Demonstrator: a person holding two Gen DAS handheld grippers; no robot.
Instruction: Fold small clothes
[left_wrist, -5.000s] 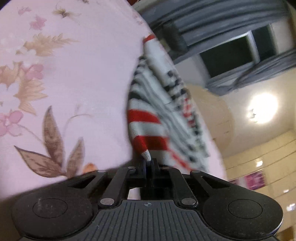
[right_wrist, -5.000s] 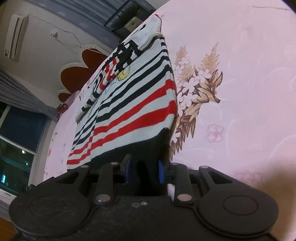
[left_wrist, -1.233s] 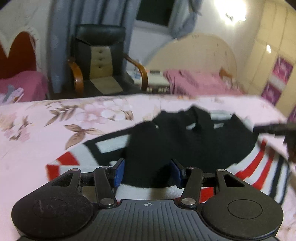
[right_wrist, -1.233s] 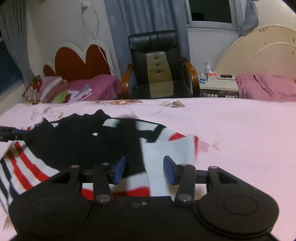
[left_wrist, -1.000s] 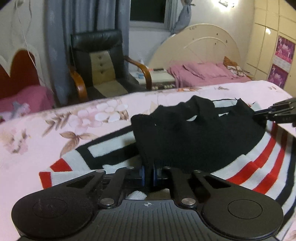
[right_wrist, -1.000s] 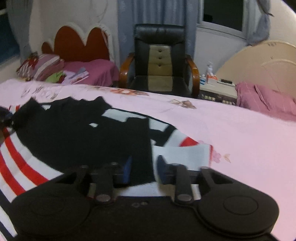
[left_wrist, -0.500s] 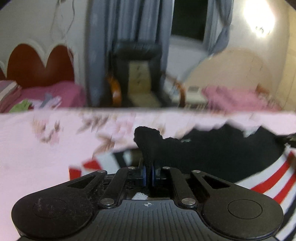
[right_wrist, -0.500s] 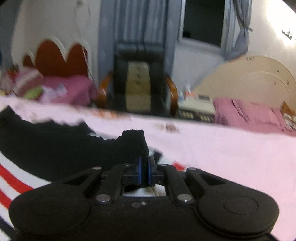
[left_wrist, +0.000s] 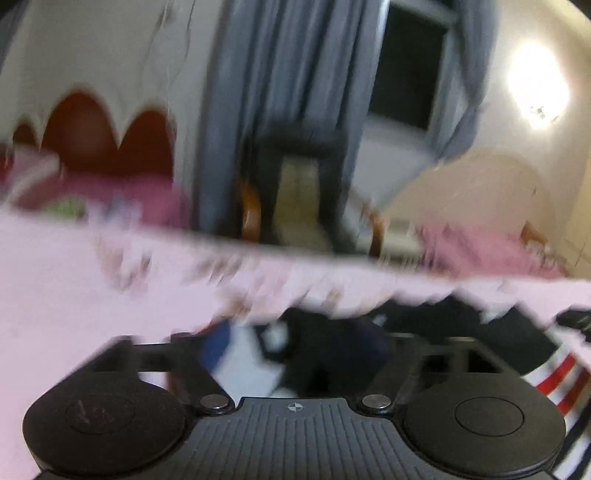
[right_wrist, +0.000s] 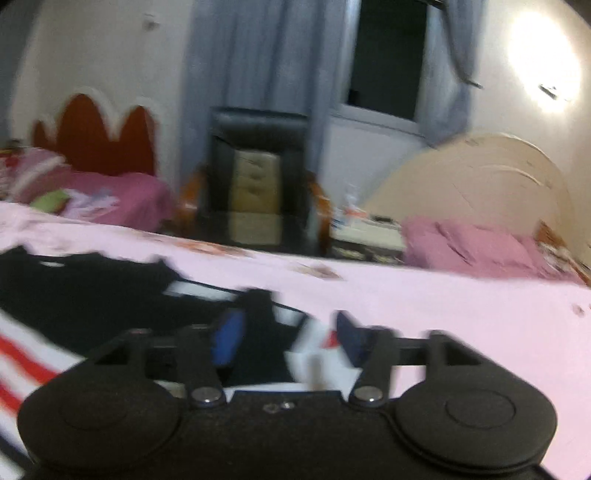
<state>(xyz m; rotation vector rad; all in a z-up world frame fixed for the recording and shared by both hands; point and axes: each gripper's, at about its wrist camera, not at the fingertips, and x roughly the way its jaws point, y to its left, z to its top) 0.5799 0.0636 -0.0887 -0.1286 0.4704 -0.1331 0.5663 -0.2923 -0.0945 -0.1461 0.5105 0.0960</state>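
Observation:
A small striped sweater, black at the top with red, white and black stripes, lies on the pink floral bed sheet (left_wrist: 74, 302). In the left wrist view the sweater (left_wrist: 461, 328) lies ahead and to the right, its sleeve between the fingers. My left gripper (left_wrist: 295, 349) is open over the black sleeve; the view is blurred. In the right wrist view the sweater (right_wrist: 92, 295) spreads to the left. My right gripper (right_wrist: 288, 338) is open with the black and white sleeve below it. The right gripper's tip (left_wrist: 576, 319) shows at the far right of the left view.
A black armchair (right_wrist: 258, 177) with wooden arms stands beyond the bed. A red scalloped headboard (right_wrist: 96, 136) and pink bedding are at the left. A cream round headboard (right_wrist: 480, 177) and a pink pillow are at the right. Grey curtains hang behind.
Both grippers were shut on the black sleeve folds half a second ago and have now opened, letting the cloth drop. Both views are blurred from motion.

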